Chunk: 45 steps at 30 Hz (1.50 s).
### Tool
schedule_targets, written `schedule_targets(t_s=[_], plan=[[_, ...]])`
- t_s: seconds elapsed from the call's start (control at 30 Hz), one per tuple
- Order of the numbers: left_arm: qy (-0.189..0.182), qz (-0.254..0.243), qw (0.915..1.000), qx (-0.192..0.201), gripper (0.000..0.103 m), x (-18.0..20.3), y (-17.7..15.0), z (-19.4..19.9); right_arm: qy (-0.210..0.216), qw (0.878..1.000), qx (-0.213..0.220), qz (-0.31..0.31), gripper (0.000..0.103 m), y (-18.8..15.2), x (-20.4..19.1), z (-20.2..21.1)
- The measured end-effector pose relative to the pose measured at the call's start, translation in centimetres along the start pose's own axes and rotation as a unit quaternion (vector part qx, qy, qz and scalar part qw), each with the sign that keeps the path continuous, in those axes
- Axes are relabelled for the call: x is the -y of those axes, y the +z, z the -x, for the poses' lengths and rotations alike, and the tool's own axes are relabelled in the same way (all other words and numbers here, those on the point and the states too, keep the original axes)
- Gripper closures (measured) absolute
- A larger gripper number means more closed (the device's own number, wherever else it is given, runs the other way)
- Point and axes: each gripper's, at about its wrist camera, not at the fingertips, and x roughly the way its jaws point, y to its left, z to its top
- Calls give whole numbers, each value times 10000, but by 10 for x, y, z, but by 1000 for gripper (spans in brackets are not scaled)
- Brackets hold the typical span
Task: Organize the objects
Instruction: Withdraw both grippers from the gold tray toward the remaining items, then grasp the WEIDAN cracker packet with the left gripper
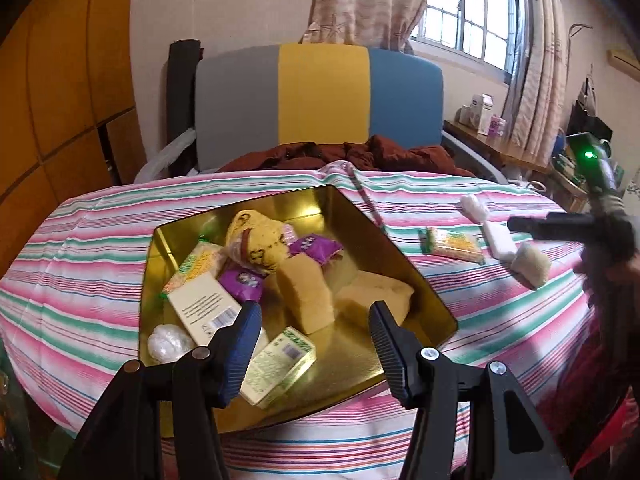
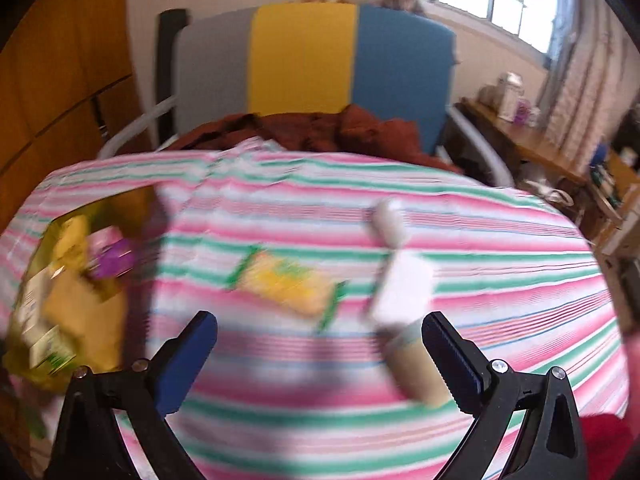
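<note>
A gold tin [image 1: 424, 276] lies on the striped cloth and holds yellow sponges [image 1: 308, 292], purple packets [image 1: 240, 280], boxes and a yellow-green soap bar [image 1: 280, 364]. My left gripper [image 1: 314, 336] hovers open over its near side with nothing between the fingers. On the cloth to the right lie a yellow snack pack [image 1: 452, 244], a white block [image 1: 498, 242], a white roll [image 1: 474, 208] and a beige cylinder [image 1: 532, 266]. The right wrist view is blurred: my right gripper [image 2: 320, 354] is open above the cloth, with the snack pack [image 2: 286, 286], white block [image 2: 404, 292] and beige cylinder [image 2: 416, 368] just ahead.
The table wears a pink, green and white striped cloth [image 1: 100, 240]. Behind it stands a grey, yellow and blue chair [image 1: 320, 96] with a dark red garment [image 1: 360, 156]. A wooden shelf [image 1: 492, 144] with boxes stands at the right under the window. Wooden panels fill the left.
</note>
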Motion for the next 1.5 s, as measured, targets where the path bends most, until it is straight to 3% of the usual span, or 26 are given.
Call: schedule_targets(t_s=[0.13,0.23,0.33,0.43,0.53,0.7,0.73,0.8,0.93,1.03,1.07,1.3,1.43,1.5], plan=[[-224,-140,9996,-43,46,12,12,-1,-435,9967,45,-677,0,7,58,-27],[-370,-348,9987,51,46,29,22,-1,-271,9847,-249,-1704,0,-1,98,-44],[-528,-646,9965,20,46,54,32,-12,-54,9727,-342,-2294,0,-6,119,-48],[-538,-1062,9928,-105,45,78,41,-26,17,9682,-601,-2428,0,-9,124,-56],[-748,-1544,9849,-242,34,104,53,-42,55,9673,-596,-2464,0,-8,125,-55],[-1015,-2037,9728,-429,32,134,69,-72,164,9628,-645,-2619,0,-10,130,-58],[-1113,-2239,9660,-653,32,144,72,-85,190,9620,-642,-2647,0,-10,131,-58],[-1146,-2509,9582,-763,32,158,73,-100,243,9603,-639,-2704,0,-11,133,-58],[-1295,-3239,9319,-994,30,186,73,-130,362,9583,-700,-2746,0,-12,133,-61],[-1399,-3547,9182,-1075,25,200,74,-146,397,9586,-696,-2731,0,-12,131,-61],[-1474,-3699,9094,-1206,22,205,74,-155,406,9585,-683,-2739,0,-13,132,-61],[-1605,-4272,8772,-1492,22,226,80,-192,533,9527,-719,-2904,0,-15,135,-63],[-1696,-4624,8545,-1652,22,233,74,-209,631,9501,-793,-2952,0,-16,135,-66],[-1707,-4832,8393,-1818,22,235,70,-221,661,9489,-807,-2978,0,-17,135,-67]])
